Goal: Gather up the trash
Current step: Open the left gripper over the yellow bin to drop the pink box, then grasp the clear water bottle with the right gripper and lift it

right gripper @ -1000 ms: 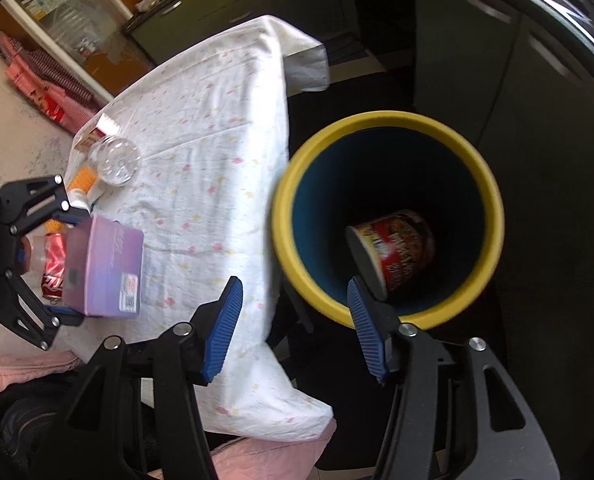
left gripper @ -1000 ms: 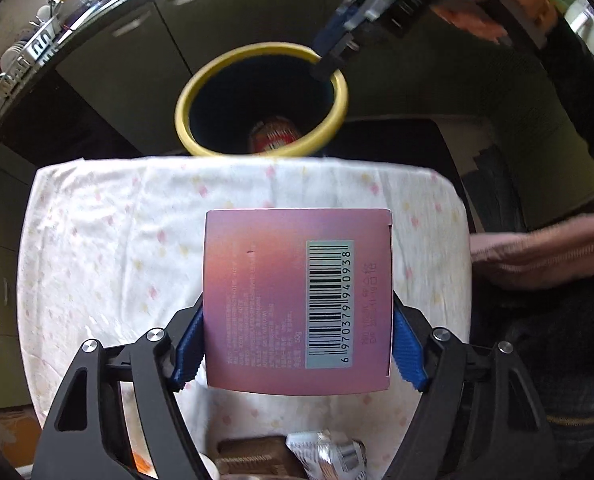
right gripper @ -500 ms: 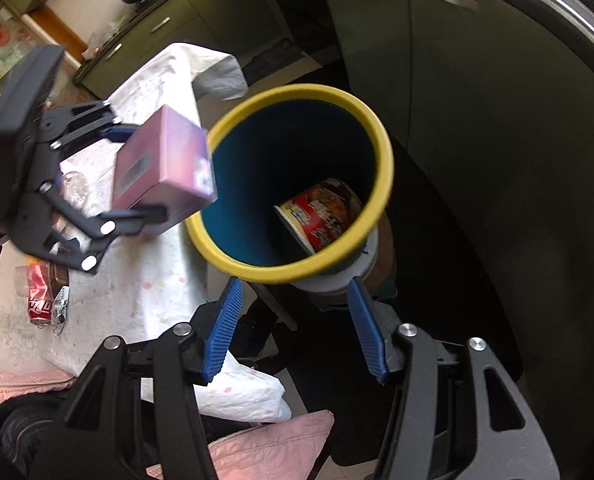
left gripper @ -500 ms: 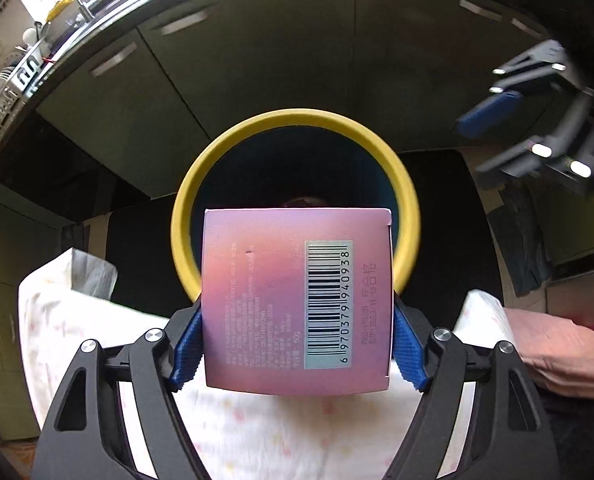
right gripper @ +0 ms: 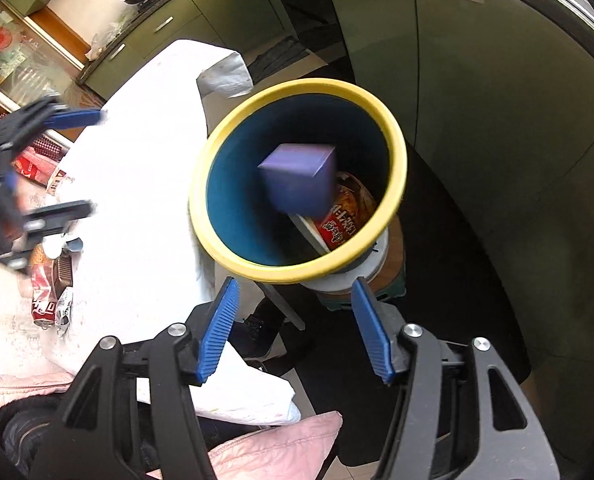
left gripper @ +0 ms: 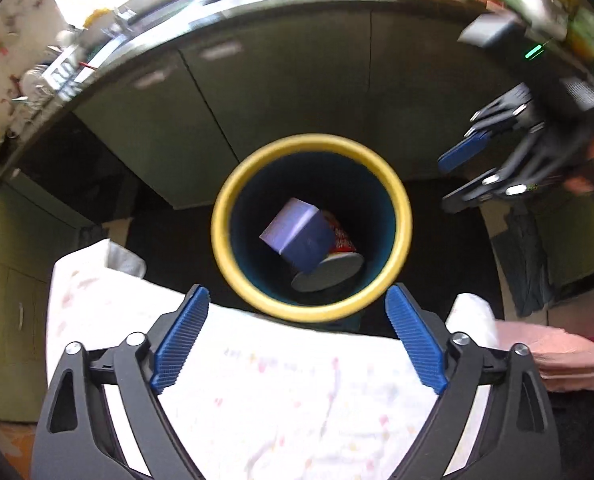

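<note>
1. A purple box [left gripper: 297, 236] sits inside the bin [left gripper: 401, 200], tilted on one corner and blurred, at the centre of the left wrist view.
2. Under the box lies a red cup [right gripper: 347, 216] on its side.
3. The bin has a yellow rim and dark blue inner wall; it stands just beyond the edge of the bench [left gripper: 289, 392], which wears a white spotted cloth.
4. The left hand-held gripper [left gripper: 297, 340] is released; its jaws have just been opening, with nothing between them.
5. The right hand-held gripper [right gripper: 295, 332] is also released and empty, at the lower centre of its own view.
6. A crushed red can [right gripper: 43, 296] lies on the bench at left in the right wrist view.
</note>
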Motion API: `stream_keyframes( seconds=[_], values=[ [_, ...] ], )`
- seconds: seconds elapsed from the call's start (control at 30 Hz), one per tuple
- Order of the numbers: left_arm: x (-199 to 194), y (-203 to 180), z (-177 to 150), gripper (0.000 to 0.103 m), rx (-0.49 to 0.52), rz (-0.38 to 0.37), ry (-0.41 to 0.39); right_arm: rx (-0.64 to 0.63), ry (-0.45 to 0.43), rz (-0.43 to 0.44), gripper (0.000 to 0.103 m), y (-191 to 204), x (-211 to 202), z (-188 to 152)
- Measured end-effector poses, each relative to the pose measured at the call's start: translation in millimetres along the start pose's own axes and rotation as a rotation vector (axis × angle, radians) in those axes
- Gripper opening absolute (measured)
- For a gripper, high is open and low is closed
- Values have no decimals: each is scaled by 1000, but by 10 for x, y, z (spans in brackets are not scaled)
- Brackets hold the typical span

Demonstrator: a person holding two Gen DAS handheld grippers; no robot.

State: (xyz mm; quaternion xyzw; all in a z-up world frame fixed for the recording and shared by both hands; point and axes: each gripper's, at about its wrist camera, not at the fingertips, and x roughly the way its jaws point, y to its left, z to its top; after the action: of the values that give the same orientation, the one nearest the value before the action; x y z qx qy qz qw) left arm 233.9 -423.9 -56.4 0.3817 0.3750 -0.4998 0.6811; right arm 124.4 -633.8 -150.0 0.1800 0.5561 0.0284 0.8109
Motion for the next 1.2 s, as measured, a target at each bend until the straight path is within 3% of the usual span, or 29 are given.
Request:
stream_keyframes(
  seconds=[0.2, 0.47, 0.6, 0.77, 0.93, 1.03, 1.2],
  values=[
    [-991, 311, -616, 97, -228, 79, -169, -41, 5, -11, 57, 214, 33, 55],
    [-1723, 595, -2012, 97, -573, 251, -276, -198, 41, 28, 57, 994, 266, 241],
    [-1908, 572, -2694, 98, -677, 308, -298, -384, 73, 72, 57, 1722, 492, 456],
    [-2051, 371, -3389, 98, -746, 362, -303, -737, 107, 160, 82, 2852, 731, 742],
    [-2066, 196, -3850, 98, -807, 388, -283, -1031, 193, 143, 86, 3775, 1104, 897],
    [-2054, 150, -4060, 98, -861, 368, -301, -1117, 278, 133, 87, 4127, 1381, 937],
    [-1953, 126, -4219, 98, -895, 352, -303, -1186, 362, 46, 87, 4368, 1773, 999]
  ],
)
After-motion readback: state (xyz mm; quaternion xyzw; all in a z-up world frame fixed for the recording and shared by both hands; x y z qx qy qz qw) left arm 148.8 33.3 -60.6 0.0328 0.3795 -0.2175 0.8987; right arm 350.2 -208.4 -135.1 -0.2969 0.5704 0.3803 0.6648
